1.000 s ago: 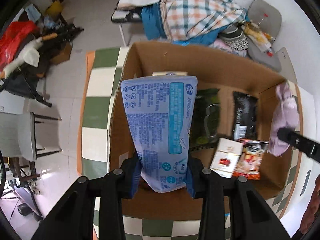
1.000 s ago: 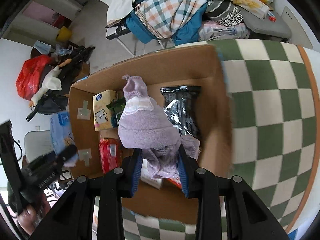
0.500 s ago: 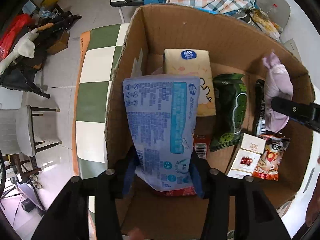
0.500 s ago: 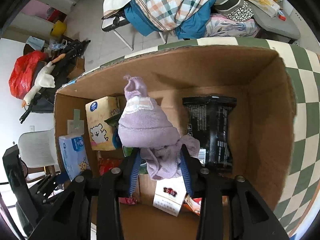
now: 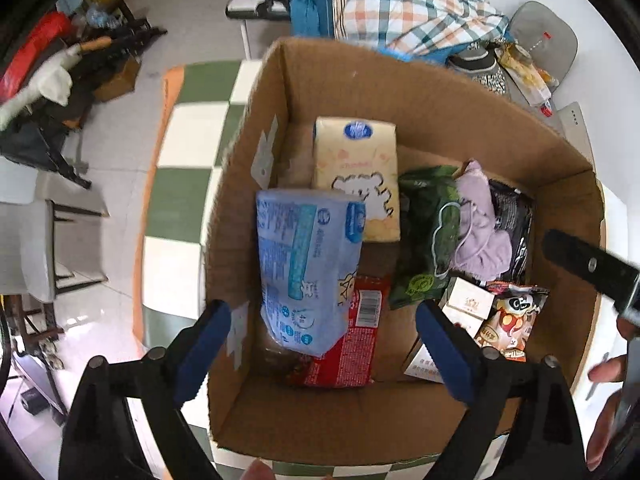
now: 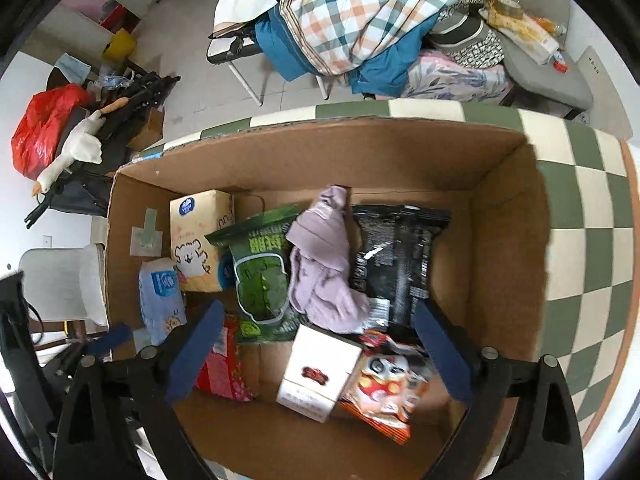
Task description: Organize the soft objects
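Both grippers, left (image 5: pixel 322 354) and right (image 6: pixel 316 354), opening over box (image 6: pixel 504 240): lift clear, blue pack (image 5: pixel 308 268) at 10 o'clock, purple cloth (image 6: pixel 324 268) centre.

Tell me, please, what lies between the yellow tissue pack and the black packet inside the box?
The green snack bag and the purple cloth lie between the yellow tissue pack and the black packet. The right wrist view shows this best.

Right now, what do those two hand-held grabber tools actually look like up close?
Both look alike: the left gripper and right gripper each have two black plastic fingers studded with round bolts and tipped with blue pads. No cables or sleeves show.
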The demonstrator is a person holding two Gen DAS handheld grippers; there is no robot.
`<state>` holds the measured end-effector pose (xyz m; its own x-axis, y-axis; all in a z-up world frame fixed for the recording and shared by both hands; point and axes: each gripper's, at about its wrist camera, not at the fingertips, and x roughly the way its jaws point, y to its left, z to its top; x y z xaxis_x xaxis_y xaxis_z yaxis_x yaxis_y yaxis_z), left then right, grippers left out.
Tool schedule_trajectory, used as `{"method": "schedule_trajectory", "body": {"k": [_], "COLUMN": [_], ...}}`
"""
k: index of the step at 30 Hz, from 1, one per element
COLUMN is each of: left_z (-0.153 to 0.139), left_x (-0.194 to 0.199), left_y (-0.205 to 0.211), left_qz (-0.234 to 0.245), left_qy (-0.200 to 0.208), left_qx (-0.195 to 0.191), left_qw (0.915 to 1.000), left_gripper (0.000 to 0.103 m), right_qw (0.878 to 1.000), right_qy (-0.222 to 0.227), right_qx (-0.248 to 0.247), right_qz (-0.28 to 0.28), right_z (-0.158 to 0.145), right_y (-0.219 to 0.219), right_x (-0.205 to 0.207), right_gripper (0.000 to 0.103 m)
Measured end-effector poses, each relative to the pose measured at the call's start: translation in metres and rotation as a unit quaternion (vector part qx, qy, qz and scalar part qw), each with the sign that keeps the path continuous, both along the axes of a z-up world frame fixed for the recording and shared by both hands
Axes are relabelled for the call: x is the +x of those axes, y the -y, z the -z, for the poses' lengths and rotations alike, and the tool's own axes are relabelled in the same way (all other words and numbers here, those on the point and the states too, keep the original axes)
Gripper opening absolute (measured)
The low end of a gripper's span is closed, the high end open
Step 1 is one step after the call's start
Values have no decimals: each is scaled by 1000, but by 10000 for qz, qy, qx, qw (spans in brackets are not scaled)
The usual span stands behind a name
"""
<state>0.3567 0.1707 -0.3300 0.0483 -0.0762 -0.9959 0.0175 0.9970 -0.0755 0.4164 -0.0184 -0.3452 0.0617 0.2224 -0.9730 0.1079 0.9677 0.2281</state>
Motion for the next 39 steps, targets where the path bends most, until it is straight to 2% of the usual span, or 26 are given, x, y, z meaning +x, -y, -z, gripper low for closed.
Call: {"method": "schedule_trajectory", "body": {"k": [4,8,15,27,35,39], "left_z": [-16,-35,-56,-88,-97,-121], "left_x": [-1,-8,-30,-67,-80,-98], "left_y": [3,8,26,46,47,47], "left_qz": [-37,-19,56,116,102,94], "left_qy": [242,540,841,1219,1249,1373], "left_qx": [79,261,486,568,500,436], "left_qw": [9997,9982,9953,9909,9909,9895], "left_gripper": [97,100,100,100,100,100], "right_qw": [9995,9969,9944,9903,9914,9916], "right_qy": [52,151,247,602,554,641], "right_qx": [-323,-766,-1030,-1246,-1185,-1115], "right_qz": [21,-21,-42,110,107,143], "right_z": [-11,-22,-39,-81,-89,-105], "right_y": [13,23,33,39,41,43], "right_x": [-15,-34,-72,-126,-149,-159], "right_gripper": [103,103,103,103,103,103]}}
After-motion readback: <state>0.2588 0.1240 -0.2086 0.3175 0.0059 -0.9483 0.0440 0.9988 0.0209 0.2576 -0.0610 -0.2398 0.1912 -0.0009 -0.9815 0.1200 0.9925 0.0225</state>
